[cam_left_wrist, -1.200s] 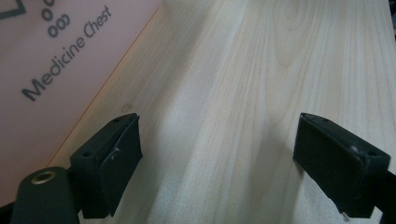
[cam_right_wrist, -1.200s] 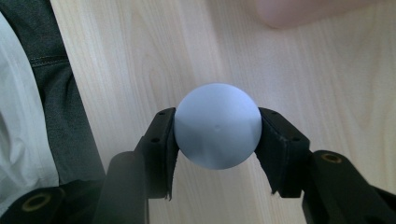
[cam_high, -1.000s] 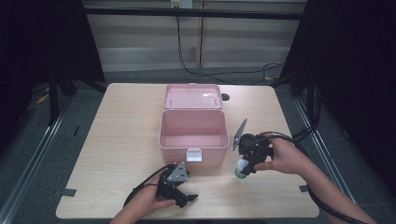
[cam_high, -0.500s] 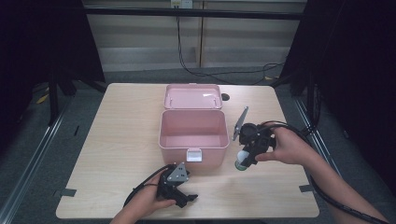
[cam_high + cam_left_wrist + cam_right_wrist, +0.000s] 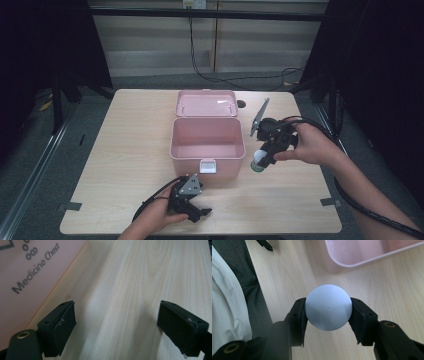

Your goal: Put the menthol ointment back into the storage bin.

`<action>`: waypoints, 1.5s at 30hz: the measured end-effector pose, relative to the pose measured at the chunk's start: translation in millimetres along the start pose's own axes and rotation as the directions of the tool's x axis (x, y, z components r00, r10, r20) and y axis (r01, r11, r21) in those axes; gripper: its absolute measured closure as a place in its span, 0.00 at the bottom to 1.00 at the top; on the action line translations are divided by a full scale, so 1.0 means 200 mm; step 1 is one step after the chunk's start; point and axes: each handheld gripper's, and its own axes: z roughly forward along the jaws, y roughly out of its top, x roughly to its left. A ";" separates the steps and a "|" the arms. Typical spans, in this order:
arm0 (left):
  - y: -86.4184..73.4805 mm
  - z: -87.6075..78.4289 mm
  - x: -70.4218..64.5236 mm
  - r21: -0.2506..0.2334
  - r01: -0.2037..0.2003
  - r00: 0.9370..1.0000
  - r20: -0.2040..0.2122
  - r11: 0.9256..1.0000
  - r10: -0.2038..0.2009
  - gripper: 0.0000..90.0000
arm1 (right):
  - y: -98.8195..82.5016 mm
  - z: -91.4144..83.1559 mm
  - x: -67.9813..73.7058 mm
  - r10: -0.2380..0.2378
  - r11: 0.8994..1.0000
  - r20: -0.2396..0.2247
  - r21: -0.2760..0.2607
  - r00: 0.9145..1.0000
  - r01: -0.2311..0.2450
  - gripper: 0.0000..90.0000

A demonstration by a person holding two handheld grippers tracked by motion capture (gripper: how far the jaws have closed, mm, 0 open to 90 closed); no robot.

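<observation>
Right gripper point(image 5: 261, 159), jaws clamped on a small white-capped bottle point(image 5: 328, 310), holds it just right of the open pink medicine chest point(image 5: 207, 148), likely for loading. Left gripper point(image 5: 125, 327), jaws apart, empty, idles near the chest's front on the counter point(image 5: 125, 150).

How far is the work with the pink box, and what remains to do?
Done: the pink medicine chest stands open and looks empty. In hand: the right gripper is shut on a small bottle with a white cap, held beside the chest's right wall, above the table. The left gripper rests open near the chest's front. Probably left: placing the bottle inside and closing the lid.
</observation>
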 end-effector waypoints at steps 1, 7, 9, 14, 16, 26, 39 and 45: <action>0.00 0.00 0.00 0.000 0.001 1.000 0.000 1.000 -0.001 0.16 | 0.01 -0.02 -0.01 0.001 1.000 0.006 0.000 1.000 -0.001 0.56; 0.00 0.00 0.00 0.000 0.000 1.000 0.000 1.000 0.000 0.16 | 0.03 -0.06 -0.03 0.018 1.000 0.020 0.010 1.000 -0.018 0.56; 0.00 0.00 0.00 0.000 0.001 1.000 0.000 1.000 -0.001 0.16 | 0.03 -0.08 -0.04 0.023 1.000 0.025 0.013 0.999 -0.023 0.56; 0.00 0.00 0.00 0.000 0.000 1.000 0.000 1.000 0.000 0.16 | 0.06 -0.11 -0.06 0.029 0.999 0.030 0.013 0.999 -0.030 0.56; 0.00 0.00 0.00 0.000 0.000 1.000 0.000 1.000 0.000 0.16 | 0.07 -0.12 -0.07 0.027 1.000 0.035 0.012 0.999 -0.028 0.56; 0.00 0.00 0.00 0.000 0.001 1.000 0.000 1.000 -0.001 0.16 | 0.15 -0.16 -0.10 0.034 0.999 0.056 0.029 0.998 -0.036 0.56; 0.00 0.00 0.00 -0.002 0.006 1.000 0.003 1.000 -0.006 0.16 | 0.24 -0.17 -0.13 0.046 0.998 0.064 0.042 0.997 -0.048 0.56; 0.00 0.00 0.00 -0.002 0.007 1.000 0.003 1.000 -0.007 0.16 | 0.29 -0.17 -0.14 0.050 0.998 0.072 0.042 0.996 -0.053 0.56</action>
